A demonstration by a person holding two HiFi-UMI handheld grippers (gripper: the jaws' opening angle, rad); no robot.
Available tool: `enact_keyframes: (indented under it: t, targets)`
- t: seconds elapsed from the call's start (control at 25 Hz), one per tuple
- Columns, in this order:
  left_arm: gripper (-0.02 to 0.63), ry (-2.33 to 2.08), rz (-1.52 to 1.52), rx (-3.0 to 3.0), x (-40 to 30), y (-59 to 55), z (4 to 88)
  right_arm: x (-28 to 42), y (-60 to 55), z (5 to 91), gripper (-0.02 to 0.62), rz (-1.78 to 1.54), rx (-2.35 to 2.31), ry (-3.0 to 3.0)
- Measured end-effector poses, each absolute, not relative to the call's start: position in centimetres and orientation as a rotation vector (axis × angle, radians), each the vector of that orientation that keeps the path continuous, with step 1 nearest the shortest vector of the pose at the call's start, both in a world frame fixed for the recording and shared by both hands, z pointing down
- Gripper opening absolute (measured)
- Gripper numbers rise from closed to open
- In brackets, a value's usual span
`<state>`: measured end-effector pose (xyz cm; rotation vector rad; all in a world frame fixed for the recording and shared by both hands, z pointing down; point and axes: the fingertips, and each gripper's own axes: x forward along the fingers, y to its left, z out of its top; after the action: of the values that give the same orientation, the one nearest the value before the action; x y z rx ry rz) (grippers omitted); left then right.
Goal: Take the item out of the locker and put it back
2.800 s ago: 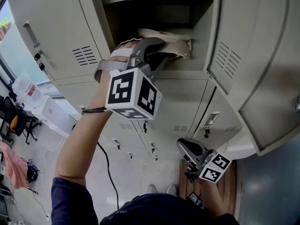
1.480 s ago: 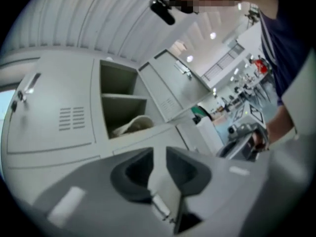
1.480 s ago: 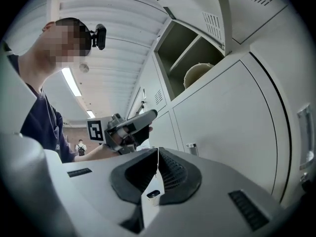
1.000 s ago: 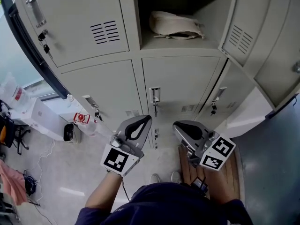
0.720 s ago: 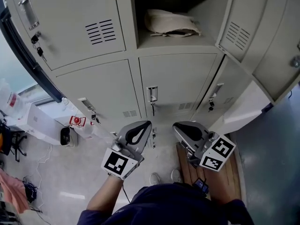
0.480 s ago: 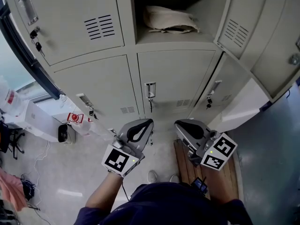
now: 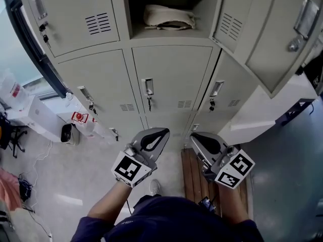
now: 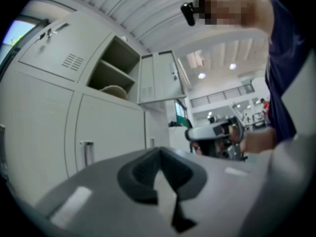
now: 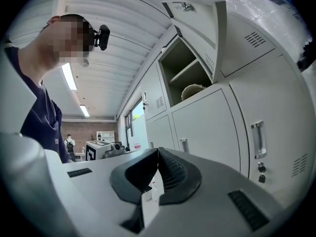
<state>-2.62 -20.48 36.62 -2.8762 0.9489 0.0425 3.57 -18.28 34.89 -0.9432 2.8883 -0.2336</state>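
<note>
- The left gripper (image 7: pixel 162 132) is clenched, its jaws pressed together with nothing between them.
- The right gripper (image 7: pixel 196 137) is clenched too, the ribbed pads meeting at their tips with nothing in their grasp.
- Both grippers are held low in front of the person, side by side and a little apart, pointing up toward the bank of lockers (image 7: pixel 171 74).
- Each marker cube sits at the near end of its gripper, the left one (image 7: pixel 130 169) above the person's forearm and the right one (image 7: pixel 234 168) tilted outward.
- The item, a cream cloth bag (image 7: pixel 169 18), lies slumped on the floor of the open upper locker compartment (image 7: pixel 202 14), well apart from both grippers.
- The compartment's door (image 7: pixel 229 26) stands swung open to the right, its vent slots showing.
- The lockers below are closed; the one straight under the bag has a handle with a key (image 7: pixel 148 92) hanging from it.
- Wooden slats (image 7: pixel 192 178) lie on the floor beneath the right gripper.
- To the left on the floor stand a white box (image 7: pixel 38 120) and a plastic bottle (image 7: pixel 11 91).
</note>
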Motion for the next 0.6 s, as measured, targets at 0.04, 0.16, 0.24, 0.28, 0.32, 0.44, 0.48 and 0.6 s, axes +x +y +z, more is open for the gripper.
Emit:
enact_keyframes:
  t: [0.04,0.16,0.24,0.28,0.32,0.44,0.48,0.6]
  targets:
    - [0.003,0.953,0.043,-2.872,-1.7,-19.6,36.5,4.6,-17.5,34.9,0.006,-0.233,-0.940,2.890]
    - [0.003,0.976,0.050,-2.867,0.7,-16.8,36.5,7.4,-15.4,35.2,0.006,-0.241,-0.931,2.887]
    - [0.003,0.998,0.056,-2.862,1.9,-14.9,36.4,8.8,-14.0,35.3,0.006,-0.241,-0.917,2.889]
    - [0.003,1.008,0.056,-2.858,2.3,-13.9,36.4,9.3,-13.2,35.3,0.006,-0.240,-0.907,2.891]
    - [0.003,1.018,0.052,-2.855,2.7,-13.0,36.6,9.7,-12.3,35.4,0.006,-0.241,-0.896,2.892]
    - [0.003,1.053,0.035,-2.851,3.6,-10.2,37.1,10.4,-10.0,35.5,0.006,-0.242,-0.857,2.898]
    - [0.003,1.065,0.029,-2.851,3.7,-9.3,37.2,10.5,-9.2,35.4,0.006,-0.241,-0.844,2.899]
    - [0.003,1.103,0.008,-2.840,3.8,-7.2,37.1,10.5,-7.4,35.1,0.006,-0.226,-0.803,2.900]
